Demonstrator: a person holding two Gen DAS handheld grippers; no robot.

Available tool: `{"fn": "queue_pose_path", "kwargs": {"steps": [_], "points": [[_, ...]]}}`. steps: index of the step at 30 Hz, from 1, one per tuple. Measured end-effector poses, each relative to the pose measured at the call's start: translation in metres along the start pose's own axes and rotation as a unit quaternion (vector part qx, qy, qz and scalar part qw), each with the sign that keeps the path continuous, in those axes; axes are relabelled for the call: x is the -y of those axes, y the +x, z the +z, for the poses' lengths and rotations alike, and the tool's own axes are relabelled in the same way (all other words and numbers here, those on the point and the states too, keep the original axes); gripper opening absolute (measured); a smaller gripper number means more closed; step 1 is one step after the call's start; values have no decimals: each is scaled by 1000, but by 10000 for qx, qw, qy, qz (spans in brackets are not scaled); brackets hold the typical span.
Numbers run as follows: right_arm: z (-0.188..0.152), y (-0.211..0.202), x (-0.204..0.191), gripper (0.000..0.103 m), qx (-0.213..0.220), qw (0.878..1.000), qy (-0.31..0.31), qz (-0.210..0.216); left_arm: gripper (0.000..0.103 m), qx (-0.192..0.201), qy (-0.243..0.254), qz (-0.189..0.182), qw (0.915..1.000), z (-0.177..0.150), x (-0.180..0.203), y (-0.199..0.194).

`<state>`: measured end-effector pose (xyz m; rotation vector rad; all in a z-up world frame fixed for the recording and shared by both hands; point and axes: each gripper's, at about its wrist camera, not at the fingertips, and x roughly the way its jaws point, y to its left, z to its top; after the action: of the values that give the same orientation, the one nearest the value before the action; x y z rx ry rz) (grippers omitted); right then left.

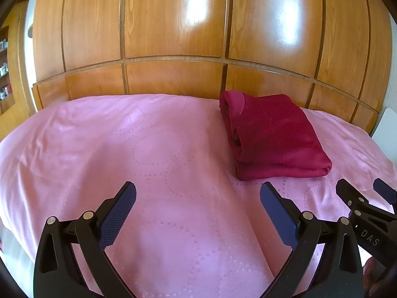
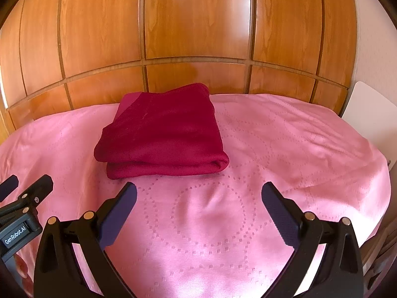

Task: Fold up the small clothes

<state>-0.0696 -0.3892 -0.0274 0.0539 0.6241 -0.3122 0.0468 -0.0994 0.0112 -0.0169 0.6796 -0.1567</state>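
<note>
From your left wrist view, your left claw (image 1: 198, 193) hangs with fingers wide apart and empty over the pink bedspread (image 1: 153, 149); the folded dark-red garment (image 1: 273, 136) lies ahead to the right, near the wooden wardrobe (image 1: 173, 24).

From your right wrist view, your right claw (image 2: 199, 193) is likewise spread apart, empty, just short of the garment.

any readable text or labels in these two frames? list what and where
"DAS" on the body of the right gripper, seen at the left wrist view's right edge; the word may run on out of frame.
"GenRobot.AI" on a small label on the left gripper, seen at the right wrist view's left edge.
Items on the shelf at far left: too small and blurred to read.
Nothing legible on the garment, bedspread or wardrobe.
</note>
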Motion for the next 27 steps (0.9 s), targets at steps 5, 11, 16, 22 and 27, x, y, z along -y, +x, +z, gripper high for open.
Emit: {"fn": "queue_pose_path", "kwargs": {"steps": [5,11,16,22,27], "points": [[0,0,-1,100,-15,10000,-8,3,99,3,4,-6,10000,1,-2,0],[0,1,-1,100,1,10000,-17,4,99,32,28,22,10000,1,-3,-1],[-1,1,-1,100,1,10000,-21,4,99,40,29,28,10000,2,-3,-2],[-1,1,-1,100,2,10000,-20,7,99,106,21,41,9999,3,-3,-6],[-2,2,-2,100,9,10000,-27,18,99,112,9,40,9999,4,-2,-6]]}}
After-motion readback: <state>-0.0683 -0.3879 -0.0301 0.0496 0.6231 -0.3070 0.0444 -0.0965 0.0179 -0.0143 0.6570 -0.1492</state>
